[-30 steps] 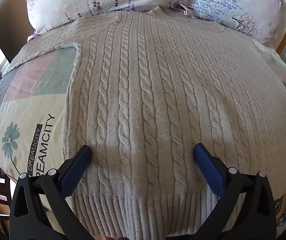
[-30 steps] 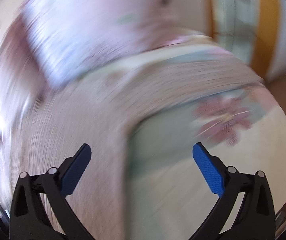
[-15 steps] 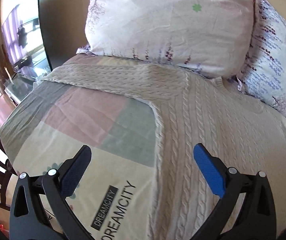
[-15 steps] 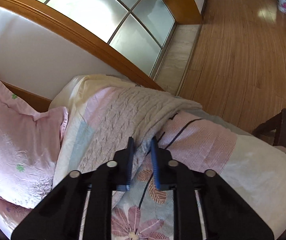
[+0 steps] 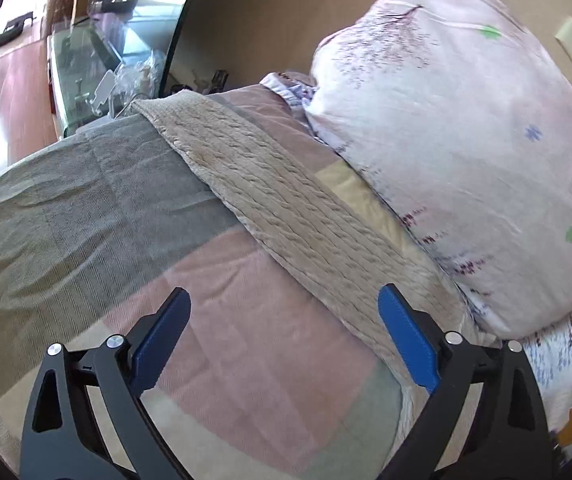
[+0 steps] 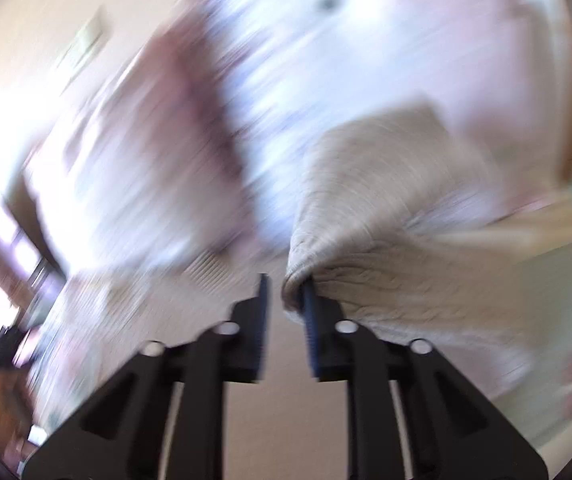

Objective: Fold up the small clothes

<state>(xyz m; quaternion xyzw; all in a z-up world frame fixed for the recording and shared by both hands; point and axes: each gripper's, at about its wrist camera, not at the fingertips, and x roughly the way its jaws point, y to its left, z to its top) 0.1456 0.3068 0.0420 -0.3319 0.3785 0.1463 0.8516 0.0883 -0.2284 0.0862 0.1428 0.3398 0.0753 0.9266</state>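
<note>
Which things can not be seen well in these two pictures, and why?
- Right wrist view: the pillows and bed are smeared by motion blur; no pattern can be read.
- Right wrist view: whether the right claw really pinches the sweater is unclear; knit wraps one finger and a gap shows.
- Left wrist view: only the sleeve shows; the sweater's body is outside the frame, past the left claw.
- Left wrist view: clutter on the glass table is too small to name.

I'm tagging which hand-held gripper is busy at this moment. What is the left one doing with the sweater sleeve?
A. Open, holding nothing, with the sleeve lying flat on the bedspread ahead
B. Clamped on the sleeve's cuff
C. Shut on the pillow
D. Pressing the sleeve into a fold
A: the left hand-held gripper has its fingers spread wide over the bedspread, and the sleeve lies flat beside the pillow, ungrasped.
</note>
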